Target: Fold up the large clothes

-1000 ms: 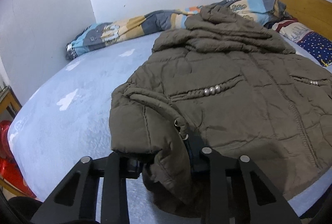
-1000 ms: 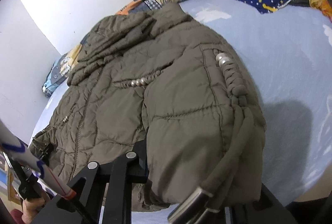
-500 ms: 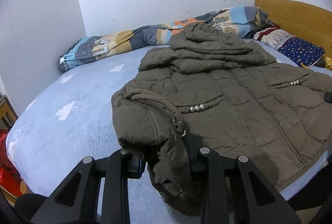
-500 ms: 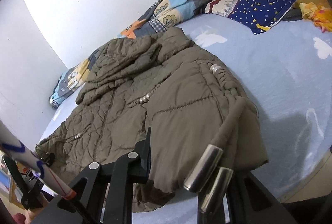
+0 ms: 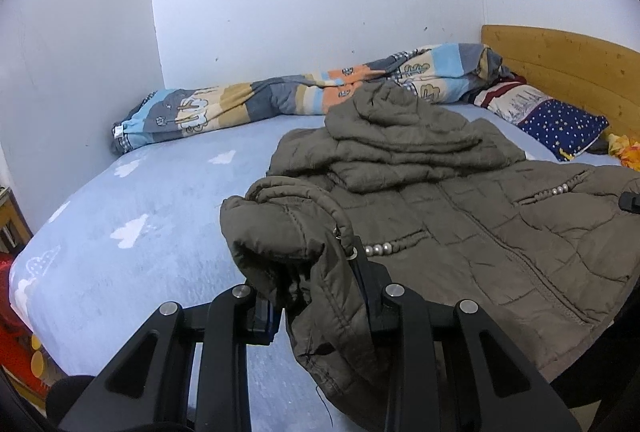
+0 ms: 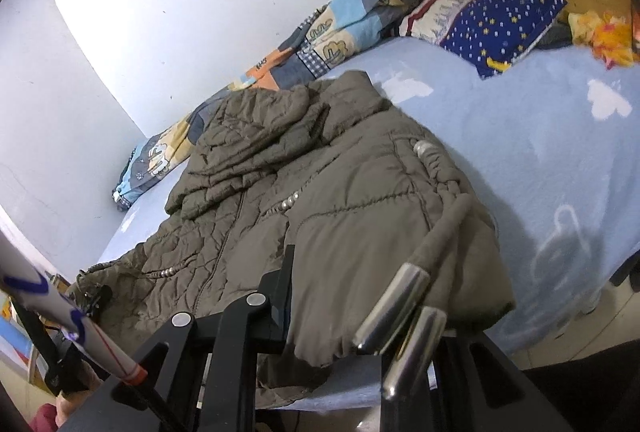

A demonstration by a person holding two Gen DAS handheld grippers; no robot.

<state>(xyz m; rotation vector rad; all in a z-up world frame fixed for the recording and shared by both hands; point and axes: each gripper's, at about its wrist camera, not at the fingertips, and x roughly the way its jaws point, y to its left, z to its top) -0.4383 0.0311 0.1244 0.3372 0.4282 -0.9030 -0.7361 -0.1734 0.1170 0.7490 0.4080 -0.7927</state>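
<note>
A light-blue bed [image 5: 132, 216] stretches ahead of both tongs, a patchwork quilt [image 5: 304, 92] along its far wall and a starry pillow [image 6: 504, 28] by the headboard. The olive padded jacket [image 5: 460, 216] lies spread on it just in front of the tongs, hood farthest away. The left gripper [image 5: 320, 308] is clenched on a bunched bottom corner of the jacket. The right gripper [image 6: 360, 316] grasps the opposite corner, where two metal cord tips [image 6: 404, 316] dangle.

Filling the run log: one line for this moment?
left tool: shut on jacket hem | right tool: shut on jacket hem | jacket on bed
</note>
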